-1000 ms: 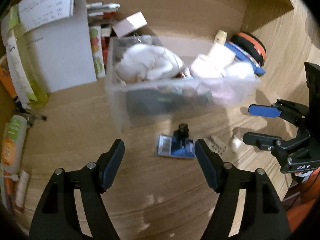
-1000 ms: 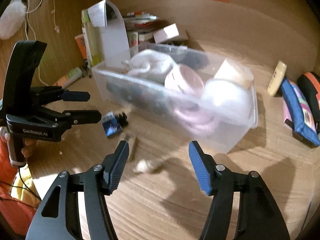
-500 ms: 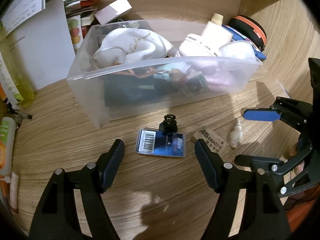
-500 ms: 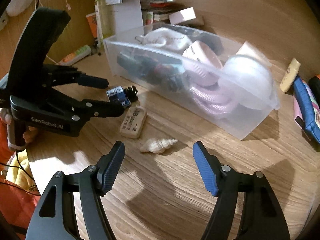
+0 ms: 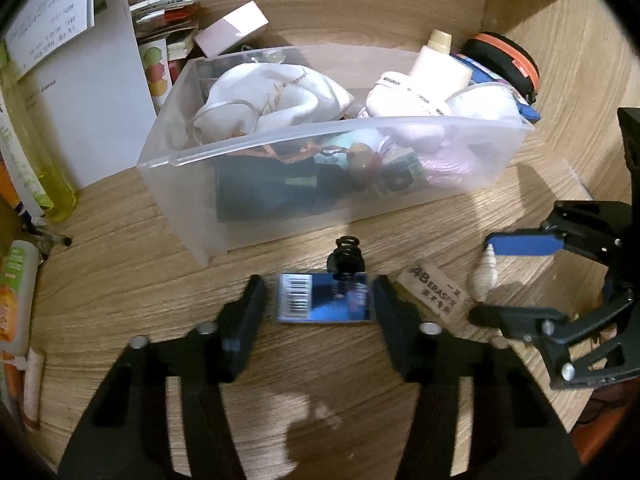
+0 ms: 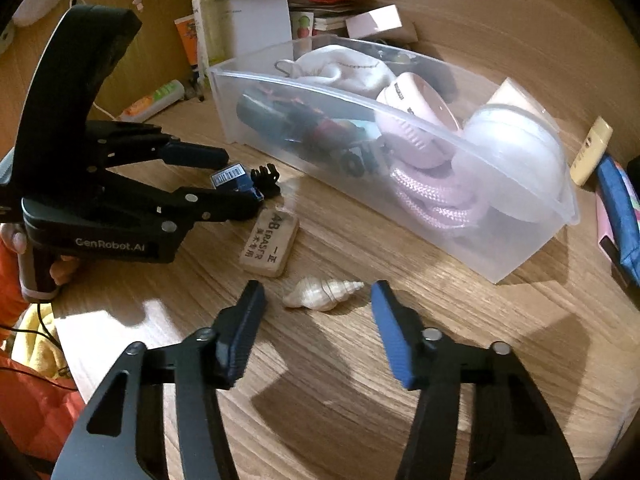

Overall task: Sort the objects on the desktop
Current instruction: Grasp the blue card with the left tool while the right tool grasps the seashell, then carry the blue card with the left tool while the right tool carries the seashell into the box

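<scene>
As both hands dropped from the clear plastic bin [image 5: 332, 140], my left gripper [image 5: 318, 300] was closing around the glossy blue barcoded card [image 5: 322, 298], not yet pinching. My right gripper [image 6: 318, 304] was closing likewise around the cream spiral seashell [image 6: 322, 292] on the wooden desk [image 6: 360, 380]; lifts should follow.

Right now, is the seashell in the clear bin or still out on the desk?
Out. The seashell lies on the wooden desk in front of the clear bin, between the right tool's closing jaws, untouched.

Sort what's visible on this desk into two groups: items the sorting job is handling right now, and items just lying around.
In play:
- blue card, between the closing left gripper jaws
- seashell, between the closing right gripper jaws
- eraser
- black clip
- clear bin

Lying about:
- orange-rimmed case
- green bottle
- pink box
</scene>
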### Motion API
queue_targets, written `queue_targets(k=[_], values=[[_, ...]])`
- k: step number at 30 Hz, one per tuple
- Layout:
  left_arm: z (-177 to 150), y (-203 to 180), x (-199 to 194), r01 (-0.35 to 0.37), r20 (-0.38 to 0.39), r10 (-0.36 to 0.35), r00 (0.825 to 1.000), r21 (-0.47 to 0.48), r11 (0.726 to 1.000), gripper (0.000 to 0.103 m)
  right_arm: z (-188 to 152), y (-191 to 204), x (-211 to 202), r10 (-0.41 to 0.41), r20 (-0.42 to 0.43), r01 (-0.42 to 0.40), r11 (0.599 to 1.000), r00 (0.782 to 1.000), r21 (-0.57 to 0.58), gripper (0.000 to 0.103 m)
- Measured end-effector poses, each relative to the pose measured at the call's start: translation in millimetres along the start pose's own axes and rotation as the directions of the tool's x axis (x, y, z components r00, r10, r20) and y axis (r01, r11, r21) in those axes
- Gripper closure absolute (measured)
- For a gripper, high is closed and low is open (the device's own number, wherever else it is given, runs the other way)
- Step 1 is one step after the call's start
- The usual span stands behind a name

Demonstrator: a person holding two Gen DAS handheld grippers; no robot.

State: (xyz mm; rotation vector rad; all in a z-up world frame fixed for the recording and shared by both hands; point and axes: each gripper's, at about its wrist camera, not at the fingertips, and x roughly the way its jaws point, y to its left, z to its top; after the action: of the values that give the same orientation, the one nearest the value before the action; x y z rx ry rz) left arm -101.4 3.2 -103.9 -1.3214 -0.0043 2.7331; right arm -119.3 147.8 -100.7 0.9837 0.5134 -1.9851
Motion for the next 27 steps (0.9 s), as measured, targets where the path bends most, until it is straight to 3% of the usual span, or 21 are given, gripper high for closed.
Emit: queue_targets(k=[1, 10, 17, 27], values=[[0.8, 0.7, 0.4, 0.003, 0.001, -0.003, 1.0, -0.001, 1.0, 0.056, 0.4, 0.3, -0.2, -0.003, 0.002, 0.003, 1.0, 1.0, -0.003, 0.065], [2.6, 5.1, -4.7, 0.02, 0.018, -0.019, 1.0, -0.017, 1.0, 0.056, 1.7, -0.2, -9.7, -0.002, 0.041, 0.002, 1.0, 0.999, 0.017, 0.065], [7.5, -0.6, -25.6, -0.009, 0.087, 0.009, 0.996, -0.005, 1.0, 0.056, 15.0, -4.4, -33.3, -0.029, 0.119, 0.027, 0.999, 0.992, 0.017, 0.065], [26.3, -2.7, -59.5, 0.02, 0.192, -0.017, 0.981, -0.015, 1.0, 0.056, 37.6, -15.7, -64.5, -0.074, 0.223, 0.07, 0.997, 0.972, 0.026, 0.065]])
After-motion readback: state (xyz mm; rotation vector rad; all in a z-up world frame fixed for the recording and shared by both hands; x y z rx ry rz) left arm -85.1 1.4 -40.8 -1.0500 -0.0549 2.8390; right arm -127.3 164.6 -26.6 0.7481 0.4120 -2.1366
